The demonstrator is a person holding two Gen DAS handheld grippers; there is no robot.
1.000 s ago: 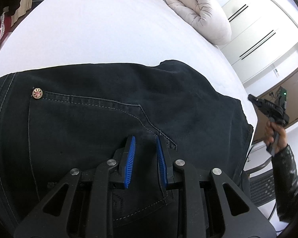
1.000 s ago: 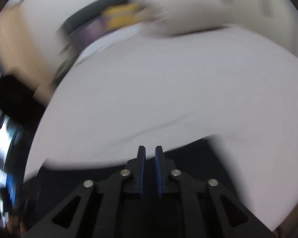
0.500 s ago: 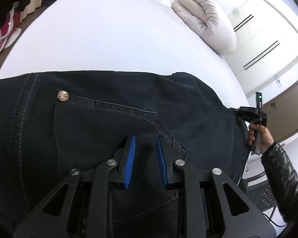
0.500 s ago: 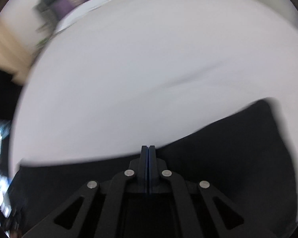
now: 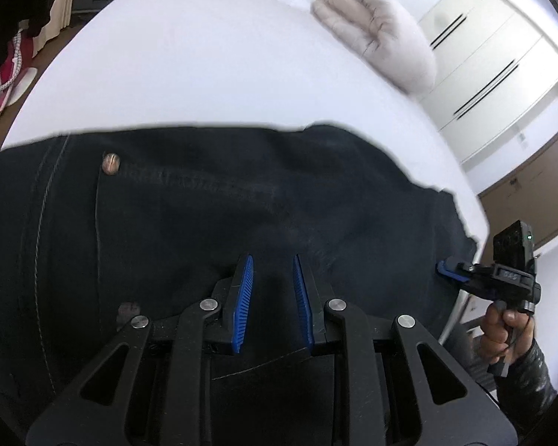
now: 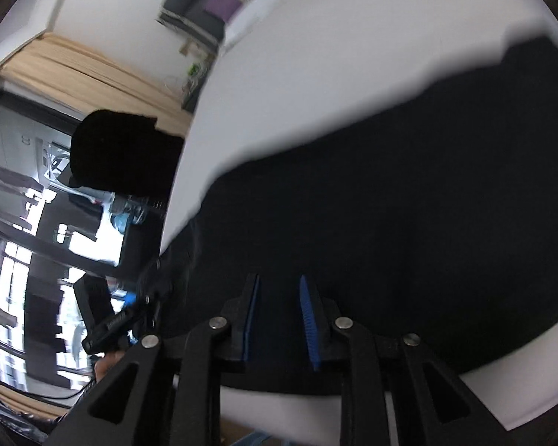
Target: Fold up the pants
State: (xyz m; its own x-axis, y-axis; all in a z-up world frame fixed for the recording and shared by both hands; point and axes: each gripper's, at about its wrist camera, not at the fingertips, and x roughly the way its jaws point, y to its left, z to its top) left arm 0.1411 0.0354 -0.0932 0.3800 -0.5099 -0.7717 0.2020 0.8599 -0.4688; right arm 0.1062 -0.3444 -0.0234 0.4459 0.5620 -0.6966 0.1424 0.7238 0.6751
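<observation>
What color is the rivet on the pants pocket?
Copper-pink, metallic. The rivet on the black pants shows best in the left wrist view.

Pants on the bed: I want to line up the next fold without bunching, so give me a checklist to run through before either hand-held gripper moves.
1. Left hand-held gripper free of cloth: ok, its jaws stand apart over the pants with nothing between them.
2. Right hand-held gripper free of cloth: ok, open above the dark fabric.
3. Pants fully on the bed: cannot tell, the near edge is hidden behind the gripper bodies.
4. Fabric lying flat: cannot tell, both views are blurred, though no big ridge shows.
5. Room to fold away from the person: ok, bare white sheet lies beyond the pants; the puffy bedding sits far off.
</observation>
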